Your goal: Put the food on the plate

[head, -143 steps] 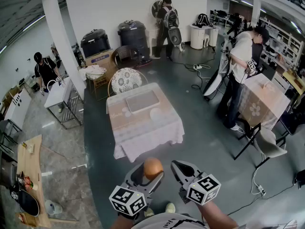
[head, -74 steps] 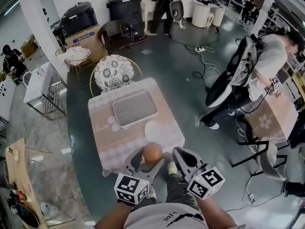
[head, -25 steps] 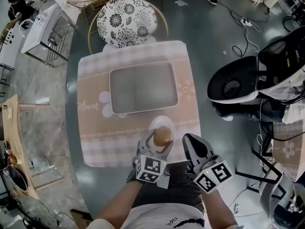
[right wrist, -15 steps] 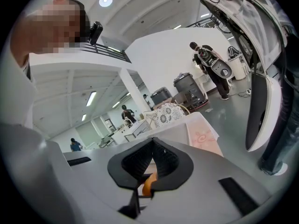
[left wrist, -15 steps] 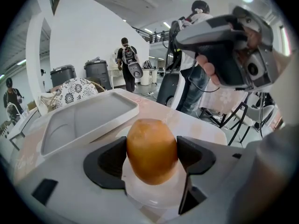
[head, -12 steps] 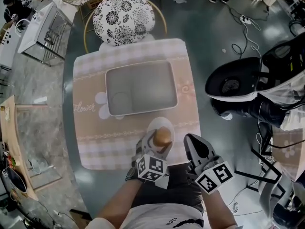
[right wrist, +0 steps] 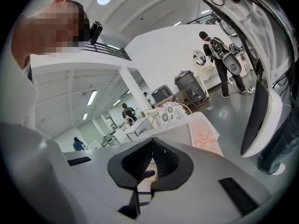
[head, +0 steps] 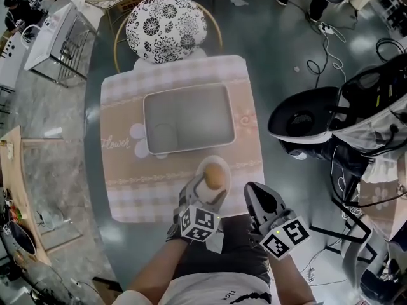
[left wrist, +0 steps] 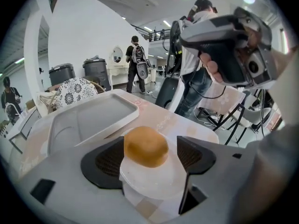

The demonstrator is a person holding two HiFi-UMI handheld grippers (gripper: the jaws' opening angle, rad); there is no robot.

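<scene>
the bun (left wrist: 145, 146) has come down since a second ago: it now seems to sit on the white plate (left wrist: 159, 182), right between the jaws of my left hand-held gripper (left wrist: 149, 146). they stand narrowly apart, with a sliver of plate showing at the right pad. i judge the placing done, only the backing-off left. the right hand-held gripper (right wrist: 152, 143) beside it is closed and empty.
</scene>
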